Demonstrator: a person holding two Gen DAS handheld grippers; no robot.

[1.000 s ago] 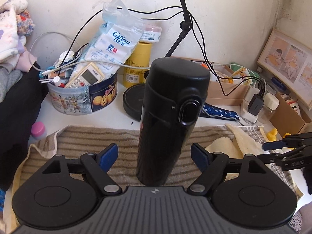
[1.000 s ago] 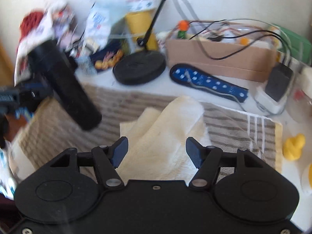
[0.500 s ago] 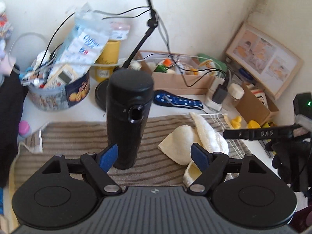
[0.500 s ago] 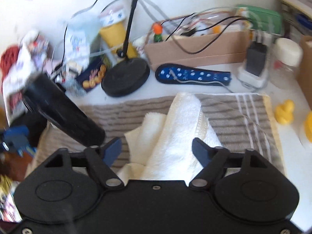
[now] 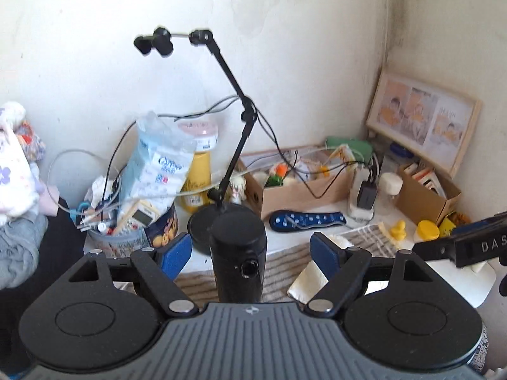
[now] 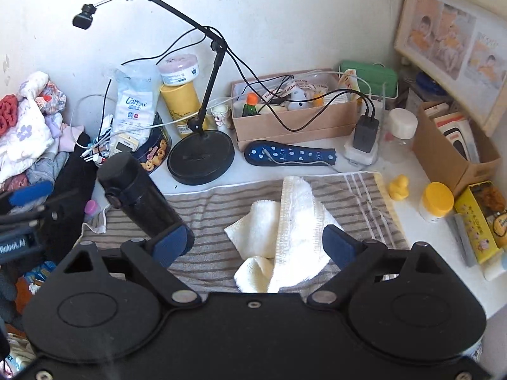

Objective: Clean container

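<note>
A black insulated bottle point(image 5: 238, 255) with its lid on stands upright on a striped towel point(image 6: 218, 199); it also shows in the right wrist view point(image 6: 139, 196). My left gripper point(image 5: 252, 253) is open, pulled back and above, with the bottle between its blue pads but not touched. A crumpled cream cloth point(image 6: 285, 231) lies on the towel to the bottle's right; it also shows in the left wrist view point(image 5: 312, 277). My right gripper point(image 6: 255, 247) is open and empty above the cloth.
A black stand with a round base point(image 6: 201, 156) and cables rises behind the towel. A cookie tin of clutter point(image 5: 133, 231), a yellow canister point(image 6: 182, 104), a cardboard box point(image 6: 294, 120), a blue power strip point(image 6: 290, 156), a yellow duck point(image 6: 398, 186) and small jars crowd the back and right.
My left gripper has drawn back and up from the bottle, which looks smaller and stands free. My right gripper has also risen and pulled back from the cloth.
</note>
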